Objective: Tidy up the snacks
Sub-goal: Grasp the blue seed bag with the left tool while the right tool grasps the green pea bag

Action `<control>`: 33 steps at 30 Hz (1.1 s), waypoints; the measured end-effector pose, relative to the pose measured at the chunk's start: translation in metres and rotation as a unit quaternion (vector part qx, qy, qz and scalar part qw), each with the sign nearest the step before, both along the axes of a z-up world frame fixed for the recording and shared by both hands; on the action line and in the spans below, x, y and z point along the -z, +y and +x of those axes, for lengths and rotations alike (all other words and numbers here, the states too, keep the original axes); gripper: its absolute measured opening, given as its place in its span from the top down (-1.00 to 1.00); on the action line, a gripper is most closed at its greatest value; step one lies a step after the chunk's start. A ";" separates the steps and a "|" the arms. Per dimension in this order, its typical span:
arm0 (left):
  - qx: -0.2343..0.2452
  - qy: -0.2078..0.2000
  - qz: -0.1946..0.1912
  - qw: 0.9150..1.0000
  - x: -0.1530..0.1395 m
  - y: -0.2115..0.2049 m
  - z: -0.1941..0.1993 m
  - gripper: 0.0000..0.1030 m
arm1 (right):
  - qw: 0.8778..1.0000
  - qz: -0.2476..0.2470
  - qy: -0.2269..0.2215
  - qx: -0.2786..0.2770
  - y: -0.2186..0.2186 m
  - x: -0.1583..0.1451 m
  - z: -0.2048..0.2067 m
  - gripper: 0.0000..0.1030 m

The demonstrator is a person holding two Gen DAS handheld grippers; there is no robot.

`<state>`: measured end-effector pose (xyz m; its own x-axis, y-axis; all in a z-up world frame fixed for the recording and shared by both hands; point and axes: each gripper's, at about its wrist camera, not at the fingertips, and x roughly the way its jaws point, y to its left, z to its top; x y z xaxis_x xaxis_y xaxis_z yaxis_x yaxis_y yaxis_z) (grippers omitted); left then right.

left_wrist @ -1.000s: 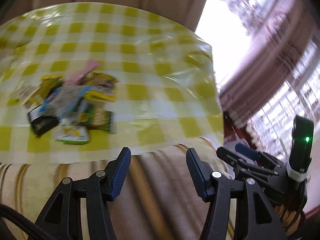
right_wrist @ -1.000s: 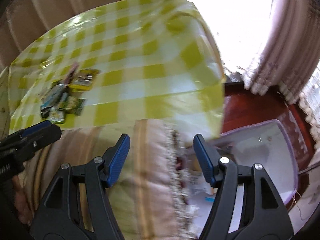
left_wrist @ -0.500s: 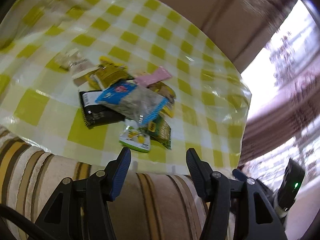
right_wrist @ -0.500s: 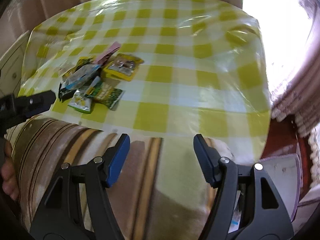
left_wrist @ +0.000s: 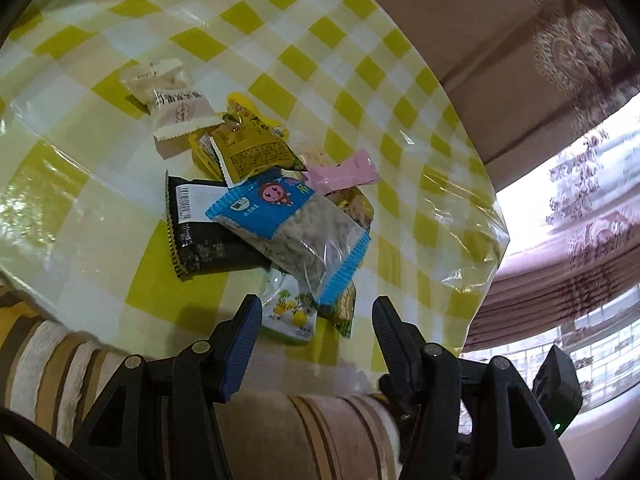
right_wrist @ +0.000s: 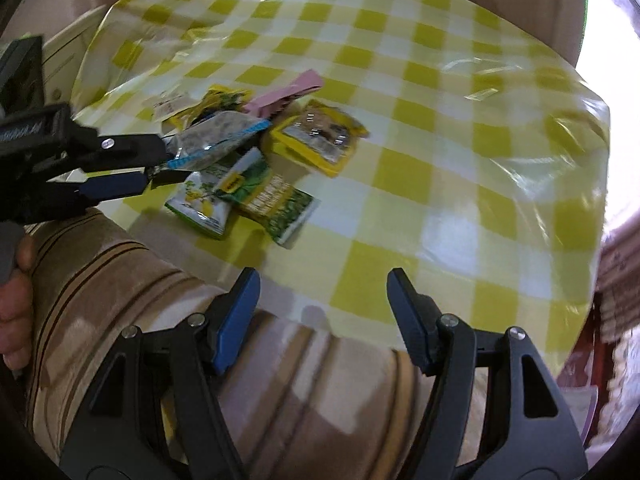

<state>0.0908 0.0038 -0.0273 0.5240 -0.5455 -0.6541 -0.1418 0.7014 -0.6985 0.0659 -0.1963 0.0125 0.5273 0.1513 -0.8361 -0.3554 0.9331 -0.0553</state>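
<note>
Your left gripper had its jaws standing apart with nothing between the blue pads; it hung low over the near edge of the table, which was covered in a yellow-and-white checked cloth under clear plastic. Just ahead of its tips lay the pile of snacks. On top sat a blue-edged clear packet, slanting across a black packet to its left. A small white-and-green packet with yellow fruit on it lay nearest the jaws, partly under the blue-edged one. Behind them were a yellow packet, a pale beige packet farthest back on the left, and a pink wrapper on the right of the pile.

Your right gripper also had its jaws apart and held nothing. It was over the table's near edge, well to the right of the pile, above bare checked cloth. In its view the left gripper came in from the left side, its tips at the near left side of the pile, though whether they touched a packet could not be told. A green packet lay beside the fruit packet, and a yellow clear-fronted packet lay at the pile's right. Your hand showed at the left edge. A striped beige cover ran below the table edge.
</note>
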 end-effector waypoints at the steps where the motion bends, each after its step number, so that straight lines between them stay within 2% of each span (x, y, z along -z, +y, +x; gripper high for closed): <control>1: -0.002 0.003 -0.005 1.000 0.002 0.001 0.003 -0.13 | 1.000 0.000 0.001 -0.006 0.003 0.001 0.003 -0.34; 8: -0.024 0.034 -0.052 0.998 0.023 0.009 0.023 -0.13 | 0.999 0.006 0.016 -0.034 0.019 0.011 0.026 -0.34; 11: -0.039 0.042 -0.093 0.994 0.032 0.015 0.031 -0.13 | 0.999 0.007 0.017 -0.046 0.025 0.013 0.032 -0.34; 17: -0.058 0.053 -0.143 0.987 0.044 0.023 0.039 -0.13 | 0.997 0.006 0.023 -0.076 0.037 0.018 0.041 -0.34; 28: -0.066 0.057 -0.168 0.982 0.054 0.023 0.050 -0.08 | 0.992 0.031 0.052 -0.107 0.048 0.027 0.067 -0.34; 33: -0.075 0.061 -0.168 0.981 0.058 0.027 0.053 0.18 | 0.991 0.040 0.059 -0.112 0.050 0.030 0.073 -0.31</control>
<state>0.1434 0.0309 -0.0857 0.5446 -0.6637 -0.5128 -0.3221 0.3990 -0.8585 0.1387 -0.1461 -0.0176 0.3717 0.3212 -0.8710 -0.5535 0.8299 0.0699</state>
